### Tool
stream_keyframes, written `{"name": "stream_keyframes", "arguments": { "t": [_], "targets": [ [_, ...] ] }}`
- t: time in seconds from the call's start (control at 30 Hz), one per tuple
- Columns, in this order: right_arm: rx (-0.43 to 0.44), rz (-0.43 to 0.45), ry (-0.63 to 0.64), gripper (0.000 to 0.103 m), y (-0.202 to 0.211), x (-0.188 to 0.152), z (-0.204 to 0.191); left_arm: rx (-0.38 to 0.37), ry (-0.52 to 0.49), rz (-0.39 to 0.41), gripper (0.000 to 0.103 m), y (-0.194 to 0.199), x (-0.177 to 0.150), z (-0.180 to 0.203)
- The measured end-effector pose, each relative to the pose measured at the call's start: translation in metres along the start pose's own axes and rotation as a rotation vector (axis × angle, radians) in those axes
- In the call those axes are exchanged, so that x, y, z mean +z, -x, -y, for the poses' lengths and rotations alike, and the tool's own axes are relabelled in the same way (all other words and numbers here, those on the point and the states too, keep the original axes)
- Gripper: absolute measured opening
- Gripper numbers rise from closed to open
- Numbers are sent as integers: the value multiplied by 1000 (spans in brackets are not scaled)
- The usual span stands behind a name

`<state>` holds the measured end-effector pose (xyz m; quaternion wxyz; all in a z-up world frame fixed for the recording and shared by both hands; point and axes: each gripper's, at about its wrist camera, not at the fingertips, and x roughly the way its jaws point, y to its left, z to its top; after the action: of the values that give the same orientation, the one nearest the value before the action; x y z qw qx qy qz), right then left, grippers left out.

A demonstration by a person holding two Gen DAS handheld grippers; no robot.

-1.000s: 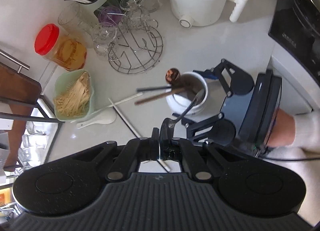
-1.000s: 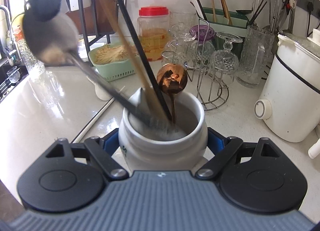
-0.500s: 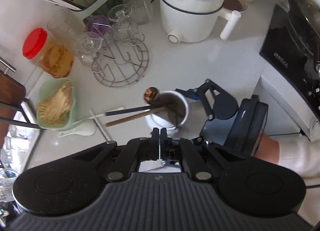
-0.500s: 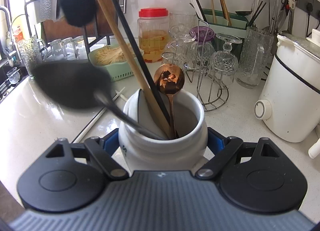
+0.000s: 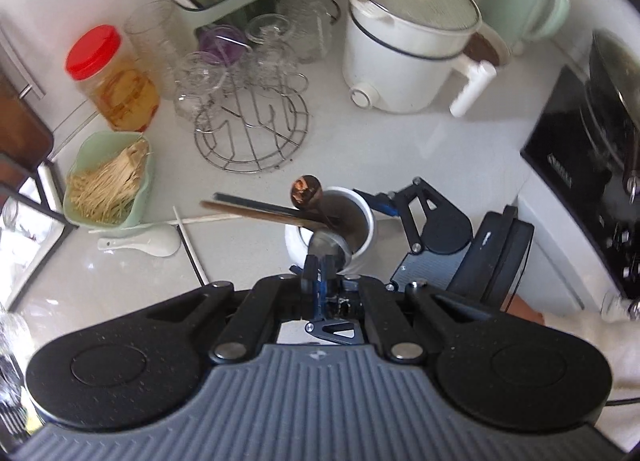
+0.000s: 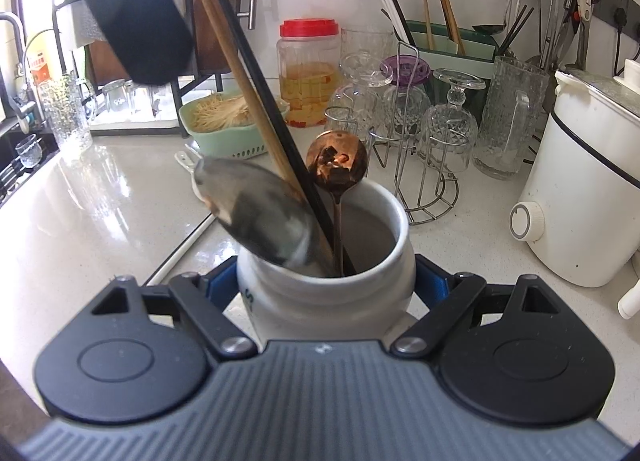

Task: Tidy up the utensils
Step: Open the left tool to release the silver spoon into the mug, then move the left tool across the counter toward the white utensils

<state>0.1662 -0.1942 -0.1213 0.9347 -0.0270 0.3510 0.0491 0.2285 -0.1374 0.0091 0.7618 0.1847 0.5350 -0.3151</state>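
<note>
A: Right wrist view: what is clamped by the right gripper (image 6: 324,293)?
B: The white jar (image 6: 324,301) on the table (image 6: 100,221), with the silver spoon (image 6: 256,217) leaned at 10 o'clock.
A: And the left gripper (image 5: 319,281)?
B: Nearly closed, nothing seen held.

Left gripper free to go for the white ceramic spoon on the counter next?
Probably yes: the left gripper is shut with nothing in it, and the white spoon lies exposed on the counter, nothing over it.

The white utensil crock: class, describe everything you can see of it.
The white utensil crock looks like glazed ceramic, round-bodied with a wide open mouth and dark marking on its side. It stands upright on the pale countertop, clasped on both sides by the right gripper. Inside lean a copper spoon, two chopsticks and a steel spoon.
</note>
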Motion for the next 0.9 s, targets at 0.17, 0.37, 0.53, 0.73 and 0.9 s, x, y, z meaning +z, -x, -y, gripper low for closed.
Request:
{"name": "stream_keyframes", "arguments": {
  "t": [0.17, 0.37, 0.53, 0.73, 0.9],
  "targets": [
    [0, -3, 1, 91, 0, 0, 0, -2, 88, 63, 2, 10, -14, -13],
    [3, -6, 4, 91, 0, 1, 0, 14, 169, 137, 13, 19, -34, -24],
    [11, -12, 7, 91, -1, 2, 2, 54, 274, 224, 19, 26, -63, -42],
    [18, -33, 10, 91, -2, 5, 4, 52, 402, 228, 20, 17, -100, -69],
    [15, -43, 9, 91, -2, 6, 2, 52, 465, 252, 20, 2, -124, -76]
  ]
}}
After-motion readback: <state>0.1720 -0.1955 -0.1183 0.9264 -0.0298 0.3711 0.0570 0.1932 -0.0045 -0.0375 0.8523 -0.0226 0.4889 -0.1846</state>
